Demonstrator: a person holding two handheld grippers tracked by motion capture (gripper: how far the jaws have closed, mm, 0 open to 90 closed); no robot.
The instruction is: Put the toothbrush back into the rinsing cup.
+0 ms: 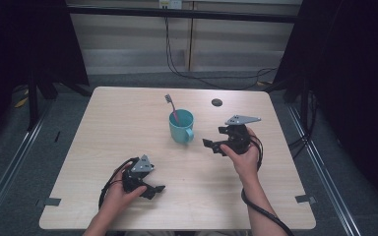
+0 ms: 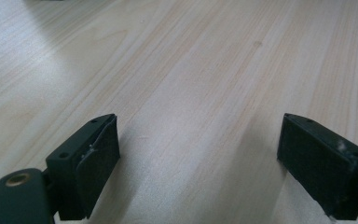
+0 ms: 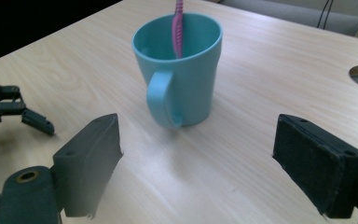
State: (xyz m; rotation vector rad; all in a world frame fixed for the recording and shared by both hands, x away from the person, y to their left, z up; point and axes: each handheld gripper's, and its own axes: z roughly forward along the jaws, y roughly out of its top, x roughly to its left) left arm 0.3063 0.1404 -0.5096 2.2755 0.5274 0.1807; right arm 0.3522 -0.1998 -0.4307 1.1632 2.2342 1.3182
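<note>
The pale wooden tabletop (image 1: 128, 123) takes up the middle of the high view, with a small dark round hole (image 1: 217, 102) near its far edge. The person's forearms come in from the near edge, each hand wrapped around a gripper.

The right gripper (image 1: 215, 143) sits right of centre, its jaws pointing toward the teal mug (image 1: 181, 127) and spread wide with nothing between them. In the right gripper view the two black pads stand well apart on either side of bare wood, and the mug (image 3: 179, 70) is just beyond them, its handle turned toward the camera. The gripper is near the mug but not touching it.

The left gripper (image 1: 153, 190) lies low by the near left part of the tabletop, well apart from the mug. Its jaws are released too: the left gripper view shows both pads far apart over bare wood grain, gripping nothing.

The mug stands upright around the middle of the tabletop, a little toward the far side. A pink toothbrush (image 1: 173, 109) leans inside it, the head end sticking out above the rim and tilting away toward the far left; in the right gripper view its pink shaft (image 3: 178, 28) rests against the inner far wall of the mug
</note>
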